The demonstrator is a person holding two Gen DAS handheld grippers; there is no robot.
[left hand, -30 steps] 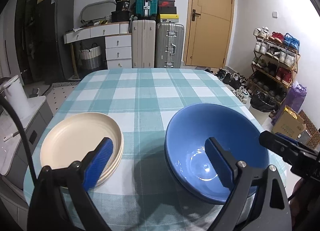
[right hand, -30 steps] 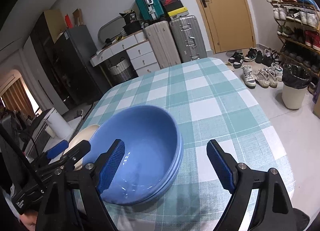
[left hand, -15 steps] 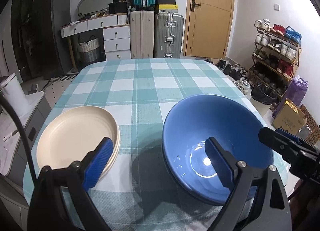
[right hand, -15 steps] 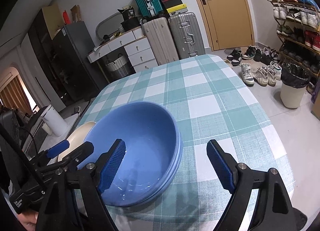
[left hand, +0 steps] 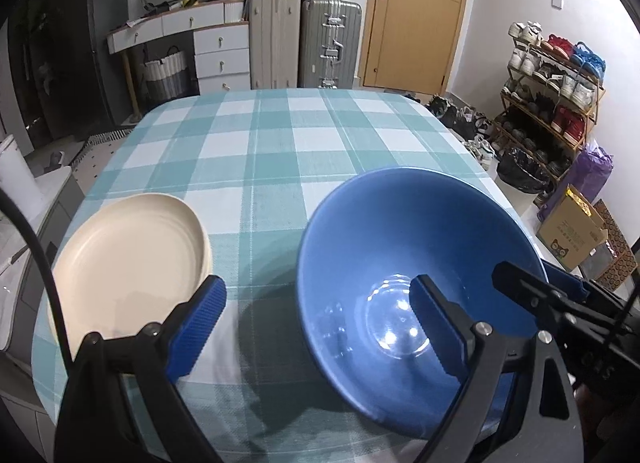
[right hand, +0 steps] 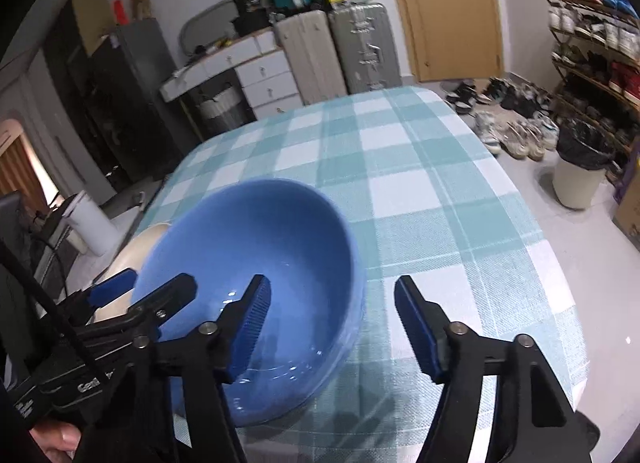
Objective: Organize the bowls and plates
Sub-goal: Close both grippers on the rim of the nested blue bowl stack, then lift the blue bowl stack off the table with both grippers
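Blue bowl sat near the table's front edge, w/ cream plates well apart to its left. Right gripper straddled the bowl's right rim, jaws just closing but pads not yet touching. Left gripper wide, holding nothing. Best to seat the rim deep betw. pads before squeezing; glazed wall probably slips.

Teal-and-white checked table carries a cream plate just past the left tool's left finger and a blue bowl around its right finger, plate and bowl apart.
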